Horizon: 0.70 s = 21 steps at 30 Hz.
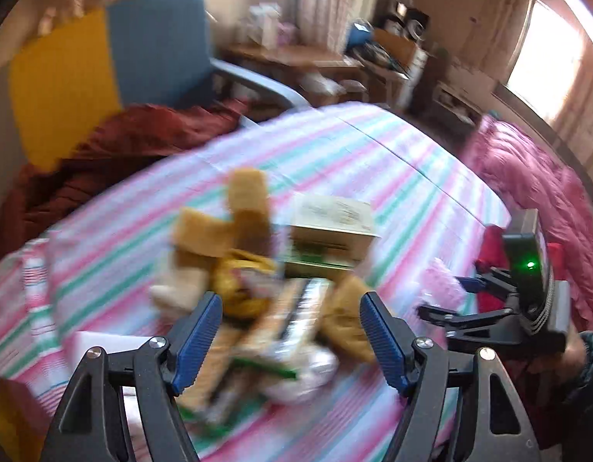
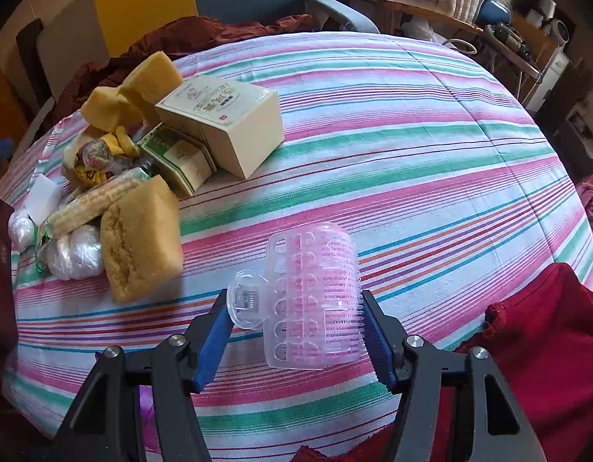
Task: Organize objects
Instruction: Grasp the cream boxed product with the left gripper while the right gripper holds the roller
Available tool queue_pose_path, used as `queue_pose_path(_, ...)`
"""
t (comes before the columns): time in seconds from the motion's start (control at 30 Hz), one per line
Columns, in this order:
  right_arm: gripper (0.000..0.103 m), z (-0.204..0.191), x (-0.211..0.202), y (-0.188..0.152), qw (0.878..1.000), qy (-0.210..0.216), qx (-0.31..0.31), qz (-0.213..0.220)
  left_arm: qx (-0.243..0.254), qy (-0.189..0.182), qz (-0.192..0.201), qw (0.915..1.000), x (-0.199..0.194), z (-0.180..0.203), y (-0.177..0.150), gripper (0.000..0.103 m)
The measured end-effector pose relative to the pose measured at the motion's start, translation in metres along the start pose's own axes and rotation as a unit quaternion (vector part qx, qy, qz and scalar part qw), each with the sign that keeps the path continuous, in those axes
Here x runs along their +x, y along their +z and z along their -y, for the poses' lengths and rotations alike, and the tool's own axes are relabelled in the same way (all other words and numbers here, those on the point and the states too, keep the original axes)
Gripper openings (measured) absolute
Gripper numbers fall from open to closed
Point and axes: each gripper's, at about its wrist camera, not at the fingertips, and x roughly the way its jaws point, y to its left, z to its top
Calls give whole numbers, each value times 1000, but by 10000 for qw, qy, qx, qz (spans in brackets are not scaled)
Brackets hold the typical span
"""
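The right claw (image 2: 296, 333) held a pink hair roller clip (image 2: 309, 296) between its blue pads (image 2: 213, 342); the clear clasp of the clip touched the left pad and the bristled side touched the right pad. The clip stood just above the striped bed cover (image 2: 412, 161).

Ahead and to the left of this claw lay a pile of things on the cover: a yellow sponge (image 2: 142, 242) nearest, a wrapped corn cob (image 2: 99, 200) just behind it, two small white plastic bundles (image 2: 74, 256) beside the sponge, and farther off a cream box (image 2: 234, 123) with a green-edged packet (image 2: 180, 161) leaning against it. More sponge pieces (image 2: 150, 77) lay at the far end of the pile. A red cloth (image 2: 546, 346) lay to the right of the claw.

The left claw (image 1: 292, 340) was wide and held nothing. The same pile was directly ahead of it and partly between its pads, but this view was blurred. The right gripper body (image 1: 527, 296) showed to its right, with the pink clip in front of it.
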Motion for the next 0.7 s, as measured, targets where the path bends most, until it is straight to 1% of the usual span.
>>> queue_pose_path(0.07, 64, 9, 6, 6, 10000, -18, 44, 23, -166, -306, -226, 9991, 15, 9, 9, 74)
queue_pose_path(0.13, 64, 12, 4, 7, 9999, -11, 96, 57, -324, -681, -422, 9963, 30, 19, 19, 75)
queue_pose_path(0.2, 64, 16, 1, 8, 9998, -22, 163, 105, -367, -805, -589, 9943, 50, 31, 29, 76)
queue_pose_path(0.3, 64, 22, -3, 7, 9996, -11, 257, 139, -374, -697, -710, 9943, 75, 40, 41, 81)
queue_pose_path(0.43, 64, 31, -3, 10, 9992, 94, 352, 189, -420, -518, -903, 9937, 110, 41, 55, 82)
queue_pose_path(0.5, 64, 32, -6, 10, 9989, 174, 373, 231, -425, -390, -904, 9942, 121, 41, 63, 82)
queue_pose_path(0.57, 64, 29, -9, 9, 9987, 245, 374, 249, -354, -412, -956, 9939, 131, 42, 69, 82)
queue_pose_path(0.63, 64, 27, -13, 8, 9985, 304, 377, 270, -247, -304, -968, 9945, 141, 44, 76, 82)
queue_pose_path(0.7, 64, 27, -14, 8, 9983, 343, 380, 278, -144, -297, -1019, 9943, 150, 47, 81, 82)
